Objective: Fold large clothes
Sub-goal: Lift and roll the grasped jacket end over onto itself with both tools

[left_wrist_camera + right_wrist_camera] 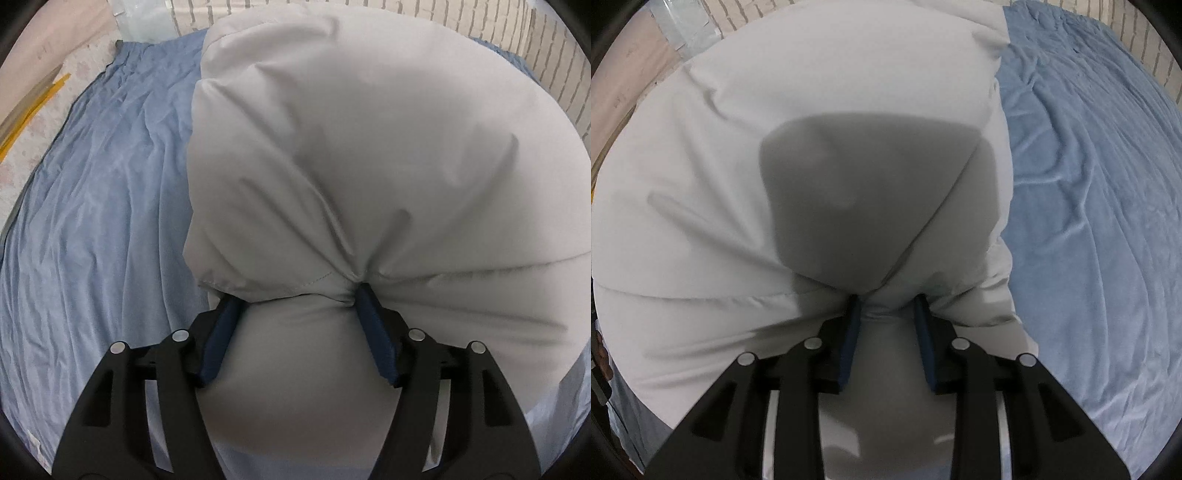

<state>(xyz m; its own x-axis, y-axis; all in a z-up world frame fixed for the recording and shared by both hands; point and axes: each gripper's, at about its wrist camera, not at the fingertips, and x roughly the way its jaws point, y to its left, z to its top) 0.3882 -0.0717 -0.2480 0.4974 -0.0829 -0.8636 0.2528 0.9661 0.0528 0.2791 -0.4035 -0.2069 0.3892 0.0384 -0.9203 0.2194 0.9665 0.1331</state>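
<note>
Blue bedsheet beneath, grey padded garment pinched in left tool and right tool

Puffy light-grey padded jacket, smooth fabric w/ stitched hem, bunched up & bulging. It lies on a wrinkled blue sheet, its near edge pinched into deep creases.
</note>
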